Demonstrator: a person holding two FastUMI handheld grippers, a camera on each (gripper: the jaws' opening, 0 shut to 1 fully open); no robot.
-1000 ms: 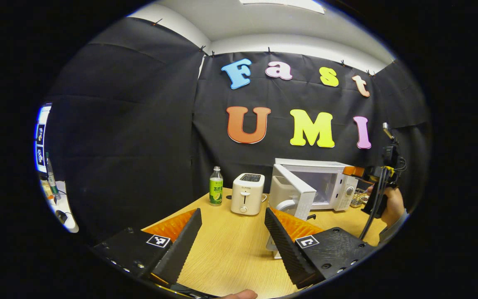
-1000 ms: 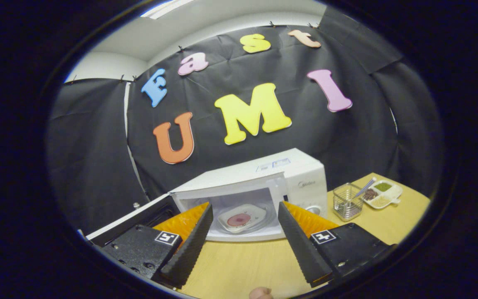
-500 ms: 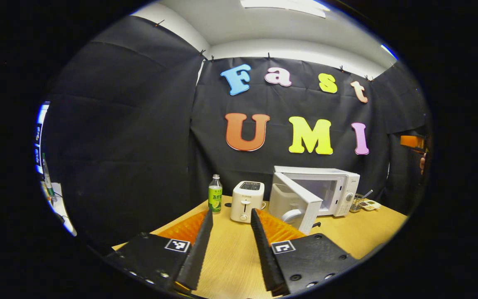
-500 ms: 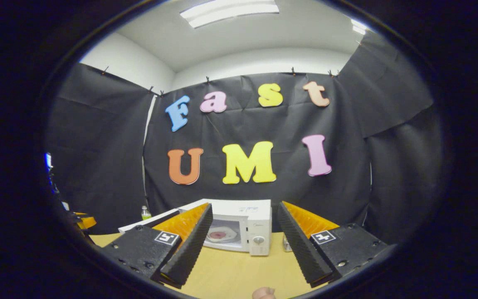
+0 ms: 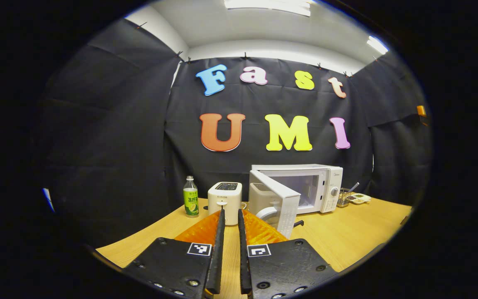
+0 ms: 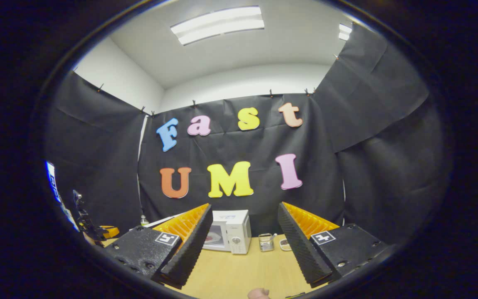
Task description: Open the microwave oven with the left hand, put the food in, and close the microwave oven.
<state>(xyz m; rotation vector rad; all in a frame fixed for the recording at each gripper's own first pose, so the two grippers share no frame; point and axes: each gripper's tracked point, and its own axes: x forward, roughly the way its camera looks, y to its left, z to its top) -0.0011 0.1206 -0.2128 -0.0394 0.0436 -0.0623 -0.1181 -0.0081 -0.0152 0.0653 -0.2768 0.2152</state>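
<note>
In the left gripper view we find the left gripper [image 5: 229, 253] low over the wooden table [image 5: 347, 236], its two fingers drawn nearly together with only a thin slit between them and nothing held in that slit. Ahead of it, toward 12 o'clock, stands a white toaster [image 5: 224, 197], and at about 11 o'clock from the fingertips a green-labelled bottle [image 5: 190, 202] stands upright near the table's back edge. At 1 o'clock we note the white microwave oven [image 5: 305, 187] with its door [image 5: 275, 203] swung wide open toward the camera, cavity exposed; its contents cannot be judged from this angle. Just beyond the oven, at about 2 o'clock, sit a small wire basket [image 5: 342, 200] and a white dish [image 5: 359, 198], close together. In the right gripper view the right gripper [image 6: 241, 245] is held well back from the table, its fingers spread wide apart and empty. Between them, at 12 o'clock, we see the microwave oven [image 6: 232, 236], and inside the open cavity a plate carrying the food [image 6: 209, 239], a reddish round patch. A wire basket [image 6: 266, 242] stands just beside the oven. At 9 o'clock, near the view's edge, the other gripper [image 6: 91, 230] appears, its state unreadable there.
</note>
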